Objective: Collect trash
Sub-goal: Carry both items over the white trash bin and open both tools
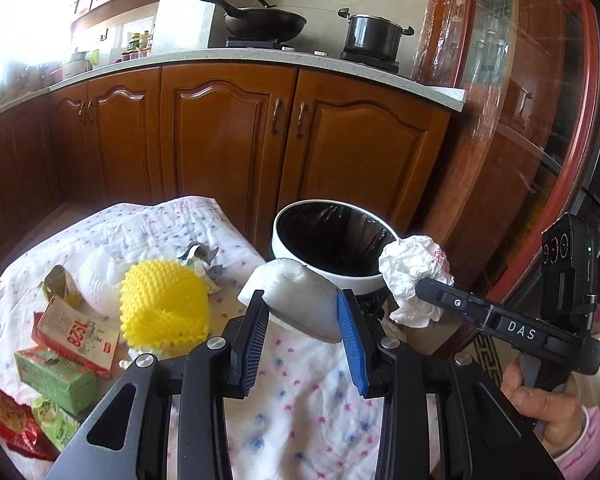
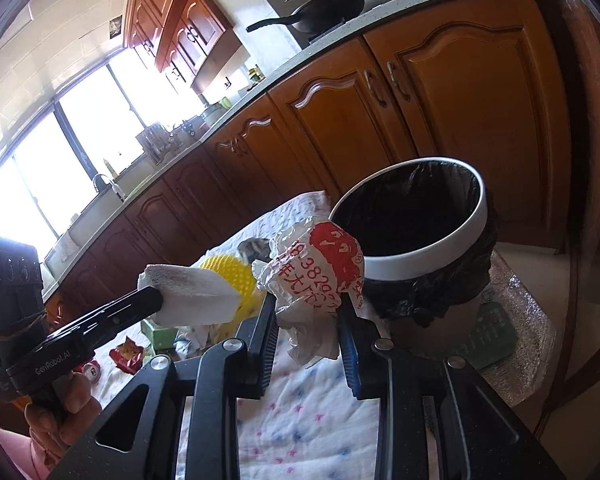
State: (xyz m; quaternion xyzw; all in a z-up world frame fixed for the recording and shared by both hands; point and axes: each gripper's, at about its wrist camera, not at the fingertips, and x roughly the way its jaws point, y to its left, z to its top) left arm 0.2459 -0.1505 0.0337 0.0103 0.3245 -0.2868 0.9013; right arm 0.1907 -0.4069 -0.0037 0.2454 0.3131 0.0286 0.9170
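Trash is in both grippers at once here. The left gripper (image 1: 303,312) has its fingers clamped on a white foam block (image 1: 290,290), and the right gripper (image 2: 308,320) is pinched shut around a crumpled white wrapper (image 2: 316,268) with red print on it. Both pieces hang in the air just short of the trash bin (image 2: 432,256), which stands off the edge of the table, beyond the floral cloth (image 1: 300,400).

To do this drop well, each piece probably wants to be carried fully past the white rim before the fingers let go (the foam looks light enough to bounce off the rim, and the wrapper could cling to a pad). Going one at a time seems safer than crowding both grippers over the opening.

The bin is lined with a black bag, and the inside looks dark; whether anything is already in there can't be told. Back on the cloth, more stuff waits: a yellow spiky sponge (image 1: 162,304), a red and white carton (image 1: 78,336), a green box (image 1: 56,380) and a red snack packet (image 1: 14,420).
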